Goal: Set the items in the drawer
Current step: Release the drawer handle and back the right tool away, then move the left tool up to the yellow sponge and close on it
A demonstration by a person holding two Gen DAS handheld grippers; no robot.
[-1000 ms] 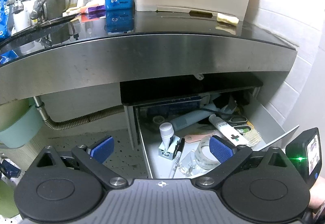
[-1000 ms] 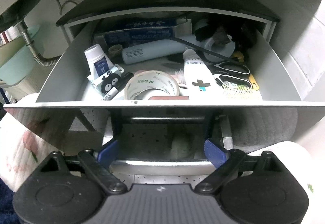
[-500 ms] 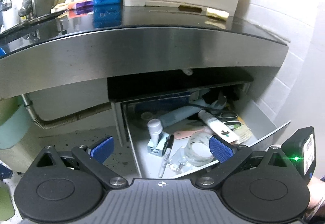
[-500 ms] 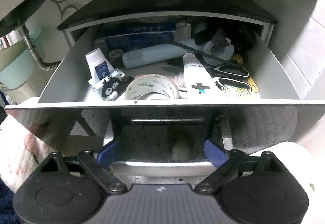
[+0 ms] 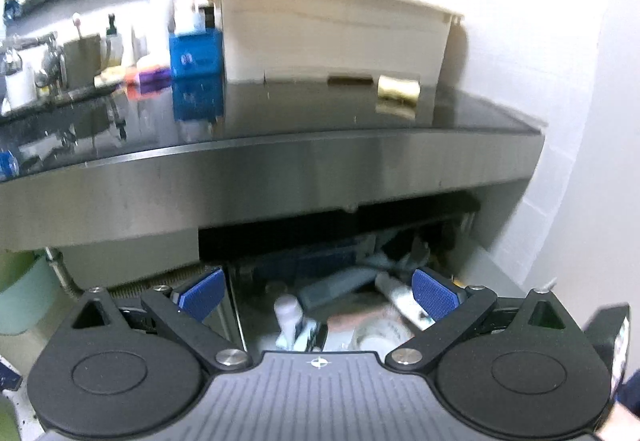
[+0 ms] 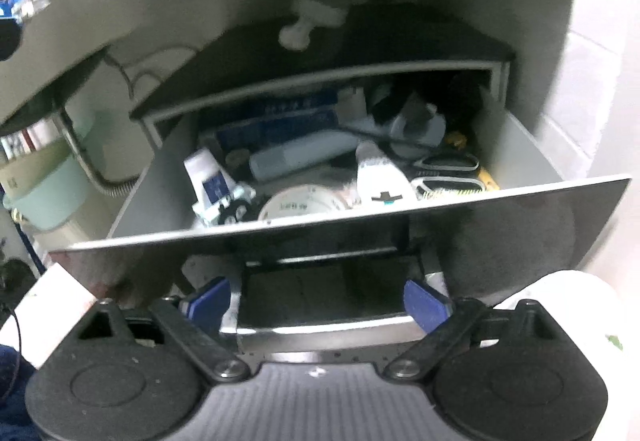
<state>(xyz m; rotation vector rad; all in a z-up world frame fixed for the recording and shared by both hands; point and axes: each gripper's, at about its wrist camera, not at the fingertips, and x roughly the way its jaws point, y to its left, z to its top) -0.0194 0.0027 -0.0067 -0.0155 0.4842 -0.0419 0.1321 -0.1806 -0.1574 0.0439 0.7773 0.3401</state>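
A glossy black counter [image 5: 320, 113] spans the middle of the left view, carrying a cream box [image 5: 332, 37] and a blue box [image 5: 196, 53]; white tiled wall [image 5: 580, 121] at right. Below, the drawer [image 6: 520, 145] stands pulled out, crowded with a tape roll [image 6: 304, 203] and scissors [image 6: 448, 163]. The left gripper [image 5: 318, 295] and right gripper [image 6: 318, 301] both gape wide, empty.

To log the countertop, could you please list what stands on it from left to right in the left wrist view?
Faucet → metal cup → white bottle → blue box → cream bin → yellow sponge.
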